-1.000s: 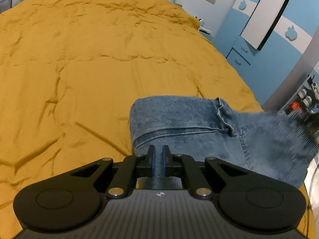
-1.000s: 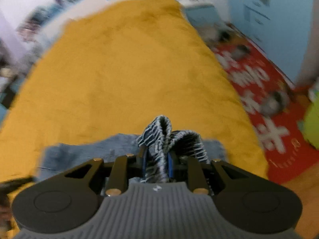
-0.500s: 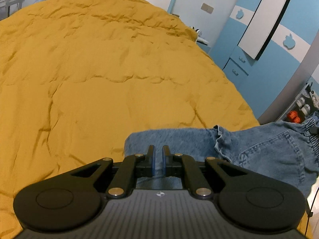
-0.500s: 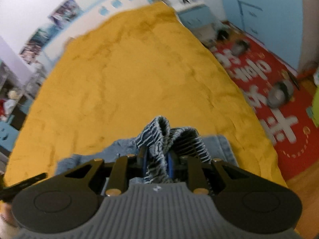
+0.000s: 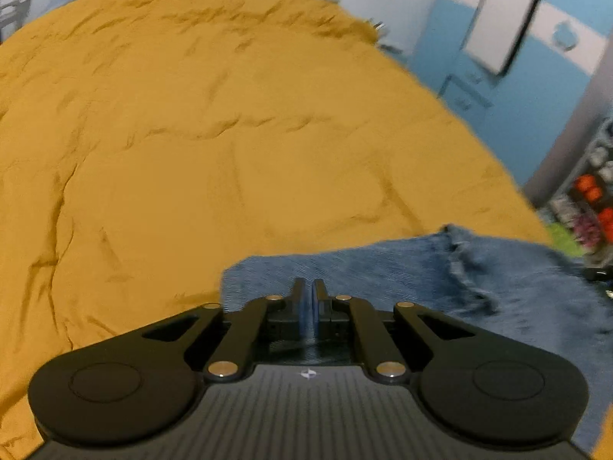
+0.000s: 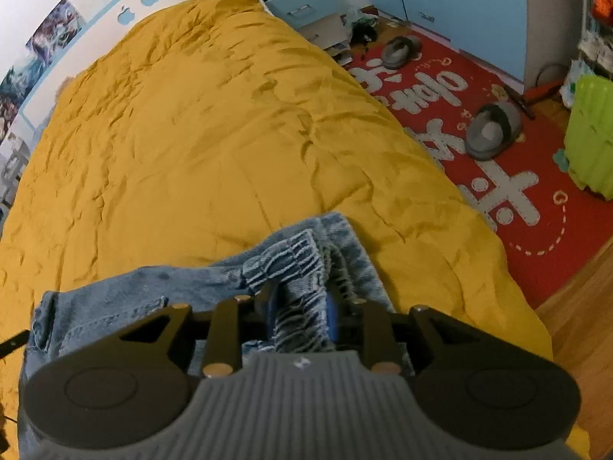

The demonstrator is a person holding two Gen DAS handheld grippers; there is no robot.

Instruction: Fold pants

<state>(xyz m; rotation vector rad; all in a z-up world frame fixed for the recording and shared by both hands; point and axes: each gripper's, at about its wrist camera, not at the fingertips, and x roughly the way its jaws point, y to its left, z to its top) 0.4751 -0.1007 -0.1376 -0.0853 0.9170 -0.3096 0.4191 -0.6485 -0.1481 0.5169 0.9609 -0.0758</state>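
Nearest in the left wrist view, the left gripper [image 5: 308, 291] has its fingers pressed almost together, with only a thin slit between the blue pads; denim shows in that slit, but the picture is too blurred to tell whether the cloth is truly pinched. Just beyond the fingertips lie the pants [image 5: 383, 276], blue jeans spread flat on the near right part of the bed [image 5: 191, 134], their near left corner squared off and a seam running across toward the right.

In the right wrist view the right gripper [image 6: 299, 306] has its fingers partly spread, and its jaws have just been opening. The gathered elastic waistband [image 6: 287, 264] of the pants [image 6: 126, 295] sits bunched between the blue pads, rising in ribbed folds just past the fingertips. The rest of the denim lies to the left on the mustard-yellow bed cover [image 6: 191, 134], with a pocket seam visible at the near left.

Farther out, the wrinkled cover stretches to the headboard wall. To the right of the bed a red rug [image 6: 517, 199] with pale lettering covers the floor, with two grey slippers [image 6: 492, 130] on it and a lime-green bin [image 6: 592, 134] at the far right. Blue drawers [image 6: 302, 4] stand by the bed's far corner.
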